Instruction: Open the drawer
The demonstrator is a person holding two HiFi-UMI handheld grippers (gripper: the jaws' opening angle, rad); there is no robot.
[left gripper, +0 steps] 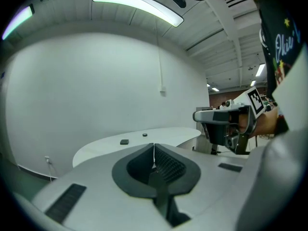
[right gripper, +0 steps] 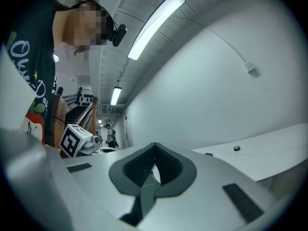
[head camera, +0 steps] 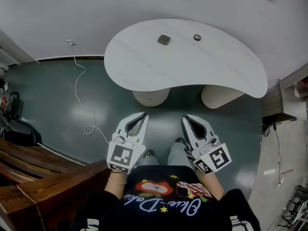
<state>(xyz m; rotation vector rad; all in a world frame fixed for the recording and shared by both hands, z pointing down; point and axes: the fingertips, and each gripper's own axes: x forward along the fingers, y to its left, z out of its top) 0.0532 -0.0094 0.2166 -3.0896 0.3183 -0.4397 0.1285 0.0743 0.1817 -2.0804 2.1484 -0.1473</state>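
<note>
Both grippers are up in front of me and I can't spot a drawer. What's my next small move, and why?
Probably step toward the white table and scan its edge and underside. No drawer shows in any view; the left gripper and right gripper are shut, empty, short of the table.

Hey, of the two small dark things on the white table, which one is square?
The larger grey pad, on the left in the head view. The other, a disc to its right, is round and smaller.

White curved table (head camera: 231, 66), square dark object (head camera: 163, 40) and round dark object (head camera: 197, 37) on it, white cable (head camera: 79, 88) on green floor (head camera: 48, 95)
</note>
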